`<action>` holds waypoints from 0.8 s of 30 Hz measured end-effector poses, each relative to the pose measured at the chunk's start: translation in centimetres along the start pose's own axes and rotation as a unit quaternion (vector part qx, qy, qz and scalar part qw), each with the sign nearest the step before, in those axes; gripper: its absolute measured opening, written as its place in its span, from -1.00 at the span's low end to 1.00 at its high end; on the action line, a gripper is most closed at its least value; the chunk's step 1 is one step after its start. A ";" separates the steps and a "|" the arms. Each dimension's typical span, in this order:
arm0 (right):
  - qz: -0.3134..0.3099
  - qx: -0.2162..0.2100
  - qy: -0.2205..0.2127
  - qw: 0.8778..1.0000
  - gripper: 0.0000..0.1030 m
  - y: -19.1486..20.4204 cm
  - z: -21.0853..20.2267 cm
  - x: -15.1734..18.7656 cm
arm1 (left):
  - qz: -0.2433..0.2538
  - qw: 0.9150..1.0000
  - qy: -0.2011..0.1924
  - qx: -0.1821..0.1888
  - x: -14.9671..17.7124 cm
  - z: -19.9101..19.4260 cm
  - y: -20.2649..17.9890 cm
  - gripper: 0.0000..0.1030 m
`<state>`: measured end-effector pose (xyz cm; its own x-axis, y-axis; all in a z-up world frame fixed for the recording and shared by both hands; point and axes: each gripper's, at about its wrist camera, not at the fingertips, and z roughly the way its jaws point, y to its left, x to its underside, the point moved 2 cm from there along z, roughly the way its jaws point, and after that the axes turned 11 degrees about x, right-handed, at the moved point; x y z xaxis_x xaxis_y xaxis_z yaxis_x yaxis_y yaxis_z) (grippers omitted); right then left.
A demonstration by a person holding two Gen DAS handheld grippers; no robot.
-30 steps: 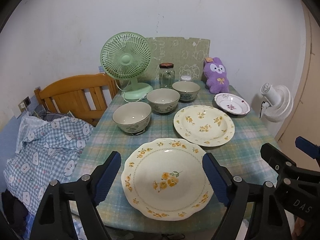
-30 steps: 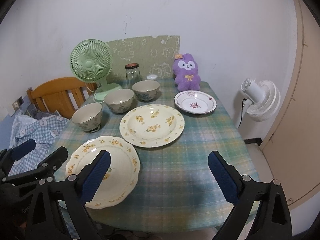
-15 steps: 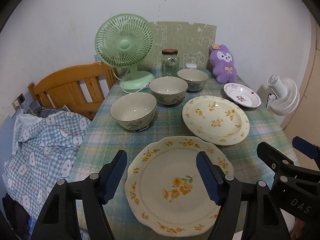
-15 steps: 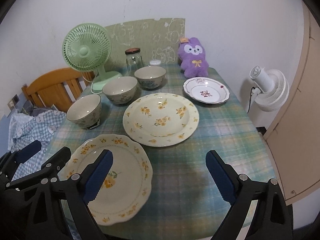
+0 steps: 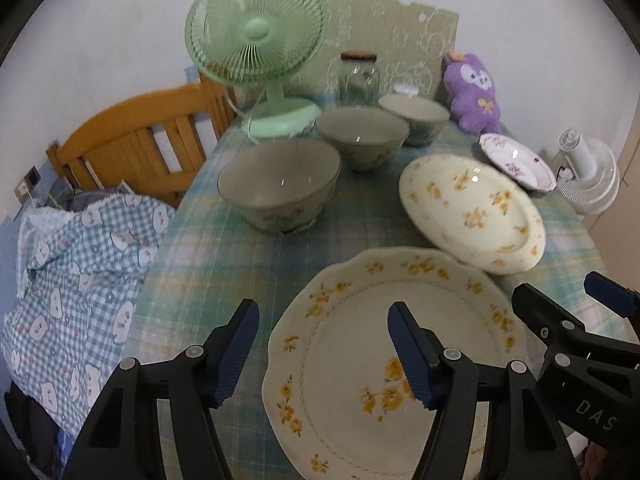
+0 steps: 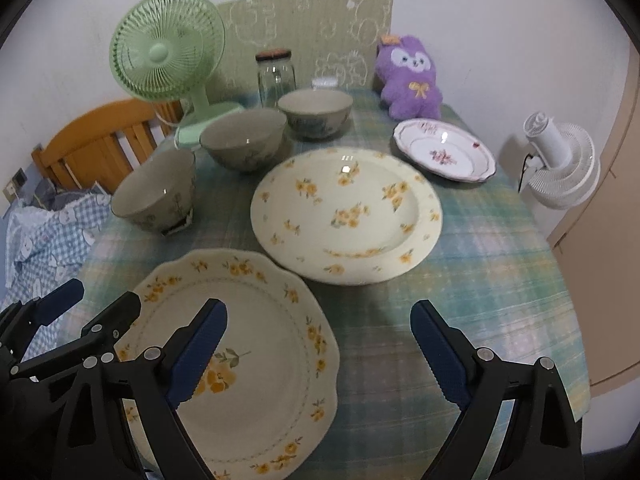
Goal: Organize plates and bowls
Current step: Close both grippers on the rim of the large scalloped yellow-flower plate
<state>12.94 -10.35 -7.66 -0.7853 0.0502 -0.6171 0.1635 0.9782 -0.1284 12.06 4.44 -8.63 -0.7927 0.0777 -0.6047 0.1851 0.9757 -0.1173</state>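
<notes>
Right wrist view is showing a plaid-clothed worktop point(image 6: 500, 264) standing against a white wall, green fan point(image 6: 168, 52) behind the bowls; both tools point(image 6: 316, 344) point(image 5: 322, 344) are released and closing on nothing.

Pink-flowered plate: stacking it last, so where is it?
In the right wrist view the pink-flowered plate sits far right, beside the purple toy.

Glossy glazed ceramic plates point(image 6: 346, 216), woven plaid tablecloth point(image 6: 492, 280), wooden chair point(image 5: 132, 148), glass jar point(image 6: 275, 76).

Three bowls point(image 6: 244, 144) left of plates point(image 6: 346, 214) on table point(image 6: 500, 280); fan point(image 6: 168, 52) behind
</notes>
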 end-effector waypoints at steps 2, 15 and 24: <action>-0.003 -0.001 0.013 1.000 0.80 0.5 0.8 0.3 | -0.006 1.000 0.013 -0.002 0.3 0.7 0.5 0.32; -0.015 0.006 0.078 0.997 0.71 2.1 4.6 1.8 | -0.040 0.997 0.071 -0.012 1.7 3.6 2.6 0.26; -0.030 0.016 0.113 0.993 0.45 3.2 6.0 2.4 | -0.045 0.993 0.105 0.004 2.1 5.2 3.3 0.00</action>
<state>15.12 -8.29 -14.20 -0.9077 0.0405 -0.4176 0.1293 0.9739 -0.1866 14.03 6.73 -14.35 -0.9099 0.0328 -0.4136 0.1125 0.9791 -0.1697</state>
